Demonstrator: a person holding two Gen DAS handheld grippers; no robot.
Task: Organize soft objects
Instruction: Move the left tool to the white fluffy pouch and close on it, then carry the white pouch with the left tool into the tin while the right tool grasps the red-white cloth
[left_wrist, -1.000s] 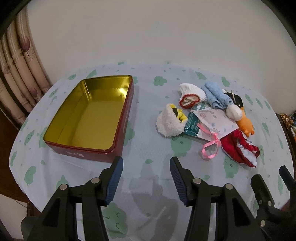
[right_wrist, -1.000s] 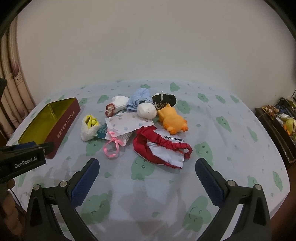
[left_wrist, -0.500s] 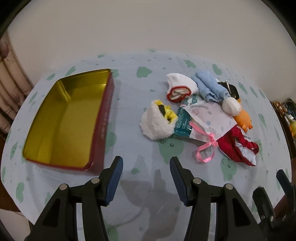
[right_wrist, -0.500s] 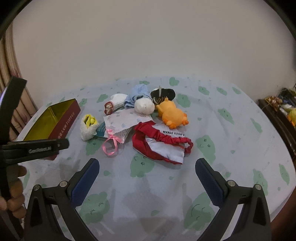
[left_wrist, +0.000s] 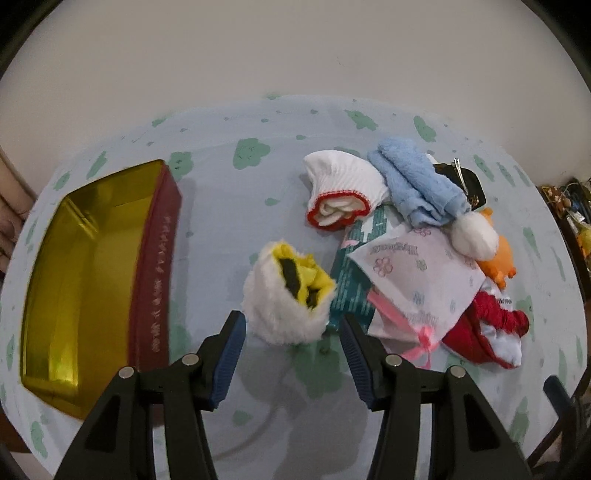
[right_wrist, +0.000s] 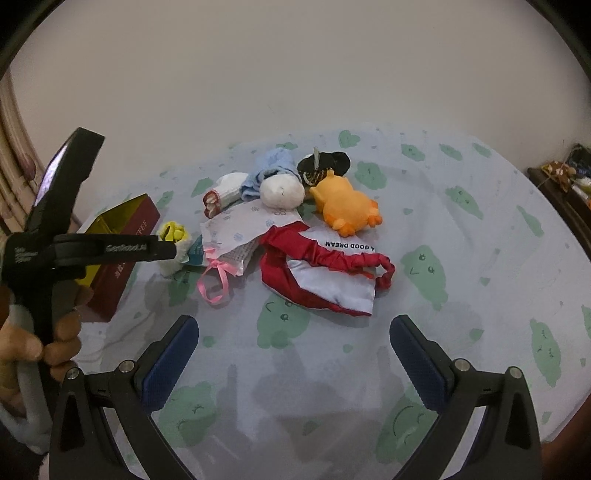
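A table (left_wrist: 229, 122) under a pale cloth printed with green shapes carries everything. The biggest thing on it is an open tin (left_wrist: 85, 280), gold inside and red outside, at nine o'clock in the left wrist view, with nothing visible in it. The soft things lie heaped from one to three o'clock: a red and white cloth (right_wrist: 325, 273), a flowered pouch (left_wrist: 417, 280) with a pink ribbon, a blue towel (left_wrist: 417, 181), an orange toy (right_wrist: 343, 203), a white sock (left_wrist: 343, 192) with a red cuff, and a white ball (left_wrist: 474, 234).

The piece that matters now is the white fluffy bundle (left_wrist: 288, 295) with yellow inside, at the pile's tin-side edge. It sits at twelve o'clock from the left gripper (left_wrist: 291, 354), just beyond the tips and centred on the gap; it looks roundish, with no clear long axis, its yellow opening facing up and away. The left jaws are released, nothing between them.

The right gripper (right_wrist: 295, 354) is also released and empty, over bare cloth, the red cloth at twelve o'clock. For the fluffy bundle, the left hand (right_wrist: 44, 332) is clearly nearer.
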